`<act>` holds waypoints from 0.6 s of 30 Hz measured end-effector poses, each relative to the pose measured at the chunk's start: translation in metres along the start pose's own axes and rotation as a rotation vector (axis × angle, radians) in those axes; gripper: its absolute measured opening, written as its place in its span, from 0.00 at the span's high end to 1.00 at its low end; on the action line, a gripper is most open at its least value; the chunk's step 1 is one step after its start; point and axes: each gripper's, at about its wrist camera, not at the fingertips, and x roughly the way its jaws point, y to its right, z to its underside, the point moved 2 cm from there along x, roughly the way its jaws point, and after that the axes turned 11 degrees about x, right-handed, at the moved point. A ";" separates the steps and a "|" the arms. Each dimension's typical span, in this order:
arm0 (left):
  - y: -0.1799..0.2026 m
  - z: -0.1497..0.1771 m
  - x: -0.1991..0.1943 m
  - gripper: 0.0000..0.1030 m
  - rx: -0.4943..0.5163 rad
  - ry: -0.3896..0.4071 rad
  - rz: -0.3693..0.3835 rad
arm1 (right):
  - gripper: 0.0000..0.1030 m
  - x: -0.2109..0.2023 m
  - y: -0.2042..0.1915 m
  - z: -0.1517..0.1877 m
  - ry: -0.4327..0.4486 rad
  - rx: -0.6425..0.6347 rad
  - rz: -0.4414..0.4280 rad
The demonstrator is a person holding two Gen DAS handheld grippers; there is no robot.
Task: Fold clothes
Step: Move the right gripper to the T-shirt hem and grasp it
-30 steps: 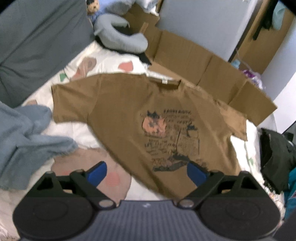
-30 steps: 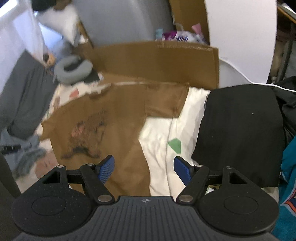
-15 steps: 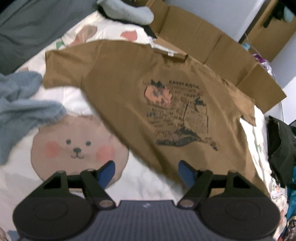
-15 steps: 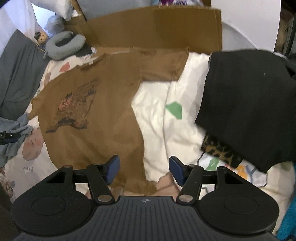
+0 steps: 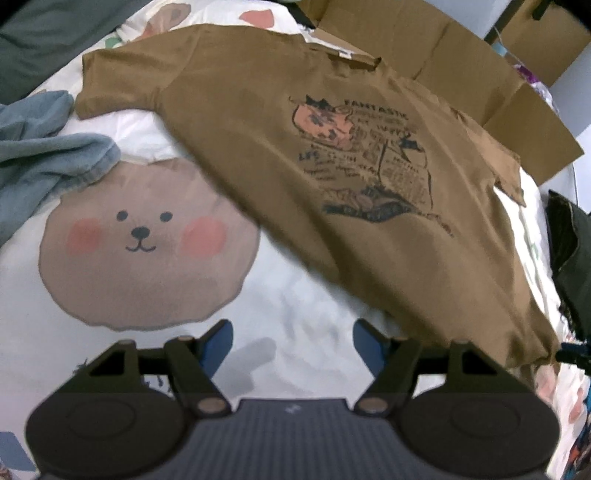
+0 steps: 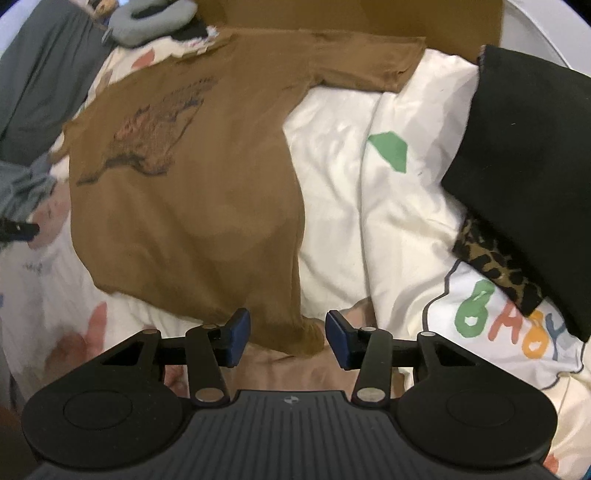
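A brown printed T-shirt point(image 5: 280, 122) lies spread flat, print up, on a white bedspread point(image 5: 295, 295). In the right wrist view the same T-shirt point(image 6: 192, 192) runs from its collar at the top to its hem at the bottom. My left gripper point(image 5: 291, 338) is open just above the bedspread, left of the shirt's lower hem, with nothing between its fingers. My right gripper point(image 6: 288, 338) is open, and the shirt's bottom right hem corner lies between its blue pads without being pinched.
A blue-grey garment point(image 5: 40, 151) is bunched at the left, and a bear print point(image 5: 144, 240) marks the bedspread. Black clothes point(image 6: 528, 147) over a leopard-print piece point(image 6: 498, 266) lie at the right. Flattened cardboard point(image 5: 480, 66) lines the far side, with a grey neck pillow point(image 6: 147, 18).
Both grippers have come down and drawn back toward the shirt's hem. The right one now brackets the bottom right hem corner; the left one now hangs over bare bedspread. The shirt itself lies unmoved.
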 end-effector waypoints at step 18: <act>0.008 0.007 0.003 0.28 -0.025 -0.007 -0.008 | 0.60 0.024 -0.009 0.012 -0.040 -0.295 -0.001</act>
